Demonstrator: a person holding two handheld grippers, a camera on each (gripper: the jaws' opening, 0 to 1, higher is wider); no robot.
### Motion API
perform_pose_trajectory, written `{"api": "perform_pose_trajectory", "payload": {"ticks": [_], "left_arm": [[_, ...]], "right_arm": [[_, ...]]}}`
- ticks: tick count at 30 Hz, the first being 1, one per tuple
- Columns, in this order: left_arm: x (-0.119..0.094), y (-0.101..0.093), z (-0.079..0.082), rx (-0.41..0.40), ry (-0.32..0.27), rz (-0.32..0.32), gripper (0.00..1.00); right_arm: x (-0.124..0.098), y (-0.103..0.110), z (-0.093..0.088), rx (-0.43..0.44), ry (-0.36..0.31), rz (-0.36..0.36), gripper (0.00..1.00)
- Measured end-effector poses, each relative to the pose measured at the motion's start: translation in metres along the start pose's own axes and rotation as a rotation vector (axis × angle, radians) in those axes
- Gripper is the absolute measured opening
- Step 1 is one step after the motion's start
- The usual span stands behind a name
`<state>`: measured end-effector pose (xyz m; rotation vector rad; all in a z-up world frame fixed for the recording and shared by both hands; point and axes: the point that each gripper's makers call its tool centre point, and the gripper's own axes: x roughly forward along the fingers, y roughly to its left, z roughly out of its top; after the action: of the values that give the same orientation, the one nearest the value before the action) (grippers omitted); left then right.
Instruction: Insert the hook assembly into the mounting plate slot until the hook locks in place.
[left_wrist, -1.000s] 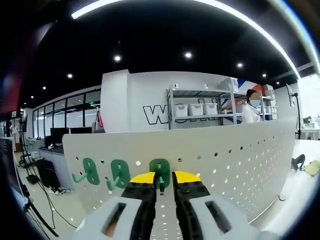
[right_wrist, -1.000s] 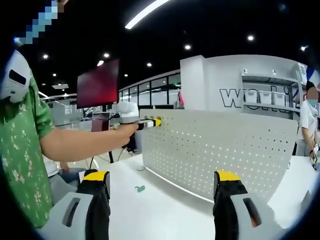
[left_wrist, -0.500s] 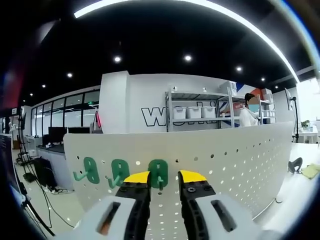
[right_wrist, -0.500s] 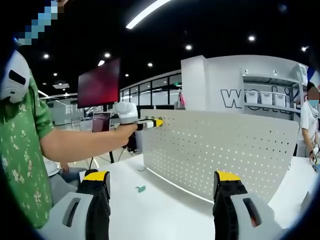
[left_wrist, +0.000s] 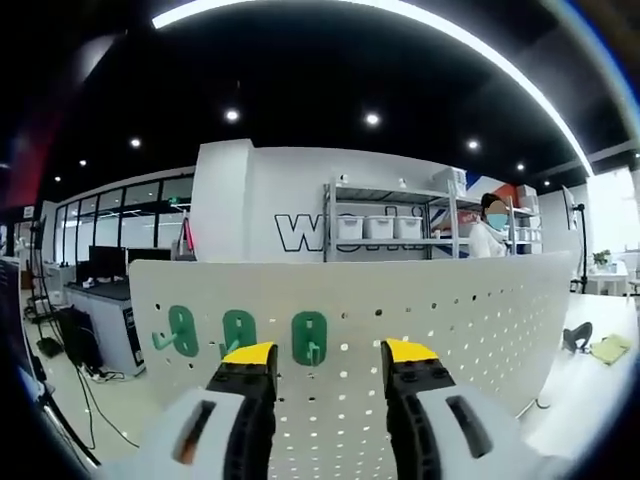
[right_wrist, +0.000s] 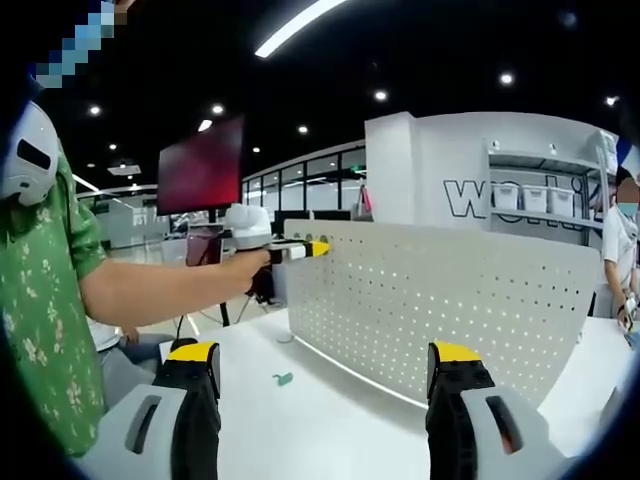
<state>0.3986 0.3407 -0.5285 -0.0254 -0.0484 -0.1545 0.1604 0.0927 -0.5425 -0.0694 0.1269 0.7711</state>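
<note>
released since a second ago, the third green hook (left_wrist: 309, 338) sits mounted on the white pegboard (left_wrist: 450, 320), beside two others; left tongs (left_wrist: 329, 353) now parted before it. right tongs (right_wrist: 325, 356) wide open above the table (right_wrist: 300, 420).

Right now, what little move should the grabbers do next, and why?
Probably swing the right gripper down toward the loose green hook on the white table. Three green hooks already sit in the pegboard, and the left gripper has its jaws open, holding nothing.

Probably an office-lab: storage shelving (left_wrist: 385, 215), glass partitions (left_wrist: 110, 215).
</note>
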Motion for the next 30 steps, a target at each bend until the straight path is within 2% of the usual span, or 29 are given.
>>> {"api": "perform_pose_trajectory", "payload": {"ticks": [16,24,30], "left_arm": [[-0.026,-0.013,0.008,-0.007,-0.001,-0.069,0.65],[-0.046,-0.011,-0.001,-0.006,0.025,-0.095,0.73],[-0.064,-0.008,-0.007,-0.002,0.041,-0.102,0.75]], "right_arm": [[0.001,0.007,0.007,-0.016,-0.006,0.006,0.87],[0.002,0.011,0.01,-0.023,-0.005,0.012,0.88],[0.002,0.013,0.013,-0.027,-0.008,0.016,0.88]]}}
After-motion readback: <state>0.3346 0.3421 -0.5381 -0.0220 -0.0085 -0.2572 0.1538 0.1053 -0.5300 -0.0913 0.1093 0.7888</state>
